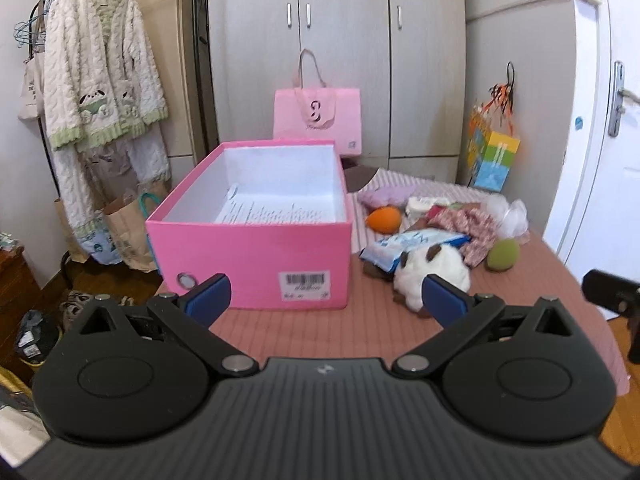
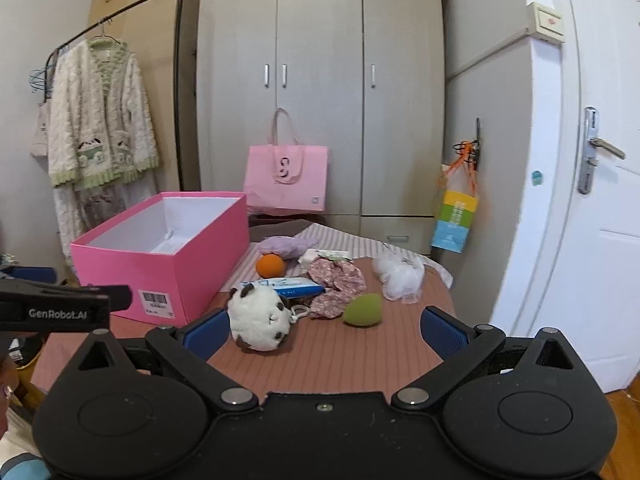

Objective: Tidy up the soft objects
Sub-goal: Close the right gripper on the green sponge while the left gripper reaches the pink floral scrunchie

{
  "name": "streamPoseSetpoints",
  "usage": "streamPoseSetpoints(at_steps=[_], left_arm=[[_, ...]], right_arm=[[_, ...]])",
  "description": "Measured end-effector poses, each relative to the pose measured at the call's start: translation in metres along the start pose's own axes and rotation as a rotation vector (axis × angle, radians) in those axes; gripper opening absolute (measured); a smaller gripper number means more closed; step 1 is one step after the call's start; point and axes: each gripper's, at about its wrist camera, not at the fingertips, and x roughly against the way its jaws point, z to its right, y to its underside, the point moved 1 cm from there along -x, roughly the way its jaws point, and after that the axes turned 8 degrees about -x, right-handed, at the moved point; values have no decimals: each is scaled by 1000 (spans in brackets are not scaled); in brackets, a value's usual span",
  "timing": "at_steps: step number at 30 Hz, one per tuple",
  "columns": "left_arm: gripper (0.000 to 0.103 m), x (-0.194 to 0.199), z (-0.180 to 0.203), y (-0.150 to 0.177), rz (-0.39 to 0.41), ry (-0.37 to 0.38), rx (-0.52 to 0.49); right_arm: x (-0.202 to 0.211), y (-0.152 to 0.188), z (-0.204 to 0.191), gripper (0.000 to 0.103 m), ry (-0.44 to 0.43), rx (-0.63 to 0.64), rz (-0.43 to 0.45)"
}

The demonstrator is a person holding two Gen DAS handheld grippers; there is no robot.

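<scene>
An open pink box (image 1: 256, 248) (image 2: 160, 268) stands on the left of the striped table, white inside with a sheet of paper lying in it. To its right lies a heap of soft things: a white and brown plush toy (image 1: 430, 270) (image 2: 258, 316), a green sponge (image 1: 503, 255) (image 2: 363, 310), an orange sponge (image 1: 384, 219) (image 2: 271, 266), a floral cloth (image 1: 468, 222) (image 2: 338, 280), a blue packet (image 1: 400, 248) (image 2: 292, 285), a purple fluffy piece (image 1: 386, 196) (image 2: 286, 246) and a white mesh puff (image 1: 512, 214) (image 2: 398, 274). My left gripper (image 1: 327, 298) is open before the box. My right gripper (image 2: 326, 330) is open just short of the plush toy.
A pink tote bag (image 1: 318, 116) (image 2: 286, 182) leans on the wardrobe (image 2: 320, 92) behind the table. A clothes rack with a fluffy robe (image 1: 100, 76) stands at the left. A colourful bag (image 2: 456, 220) hangs at the right beside a white door (image 2: 580, 200).
</scene>
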Motion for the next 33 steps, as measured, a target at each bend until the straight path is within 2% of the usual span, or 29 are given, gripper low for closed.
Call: streamPoseSetpoints(at_steps=[9,17,20,26,30,33], left_arm=[[100,-34,16,-6,-21,61,-17],[100,-71,36,-5,-45,147,-25],[100,-75,43,-11,-27,177,-40],[98,-87,70,-43,29,256,-112],[94,-124,84,-58,-21,309,-108],[84,-158,91,-59,-114,325,-91]], right_arm=[[-24,-6,13,103,-50,4,45],[-70,-5,35,102,-52,-12,-41],[-84,-8,43,102,-57,-19,-59],[-114,-11,58,100,-77,10,-70],[-138,-12,71,98,-96,10,-80],[-153,-12,73,97,-114,24,-93]])
